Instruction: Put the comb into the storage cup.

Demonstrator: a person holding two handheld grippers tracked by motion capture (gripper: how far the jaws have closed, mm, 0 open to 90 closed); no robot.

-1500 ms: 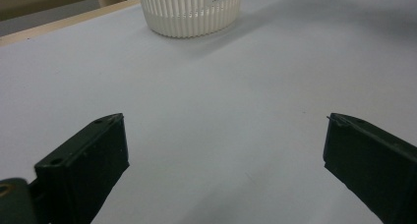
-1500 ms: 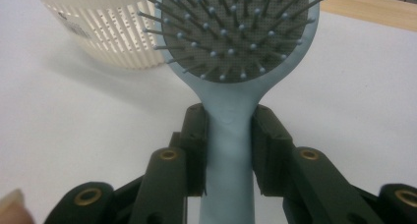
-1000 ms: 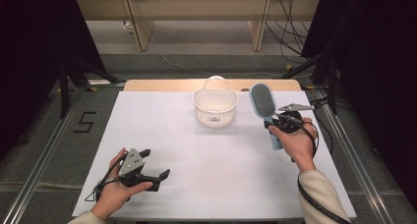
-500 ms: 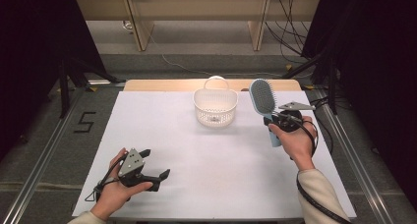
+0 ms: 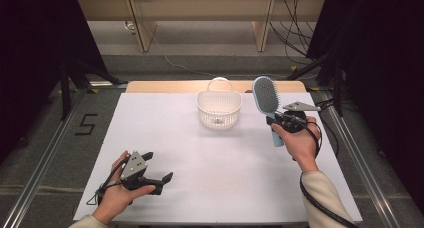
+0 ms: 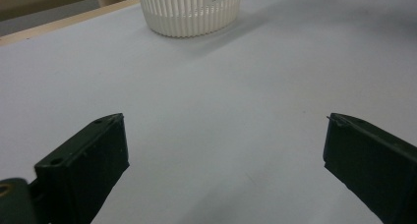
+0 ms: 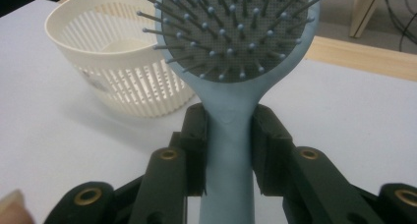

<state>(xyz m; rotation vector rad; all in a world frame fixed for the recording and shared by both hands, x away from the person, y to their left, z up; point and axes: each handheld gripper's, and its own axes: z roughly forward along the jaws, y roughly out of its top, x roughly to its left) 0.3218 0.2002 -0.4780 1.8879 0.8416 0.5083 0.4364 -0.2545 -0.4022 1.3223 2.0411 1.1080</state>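
Hairbrush (image 5: 266,100), light blue, clamped by handle in right gripper (image 5: 280,122), raised over right side of desk (image 5: 165,118), bristle head up. Left gripper (image 5: 159,172) near front-left, jaws spread wide, holding nothing. White slotted basket (image 5: 218,108) farther back, centre, beside brush head.

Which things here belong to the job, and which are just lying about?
In use: hairbrush, clamped by its handle in the right tool; white basket beside it, probably its target.
Idle: left tool, open, low over the white table.
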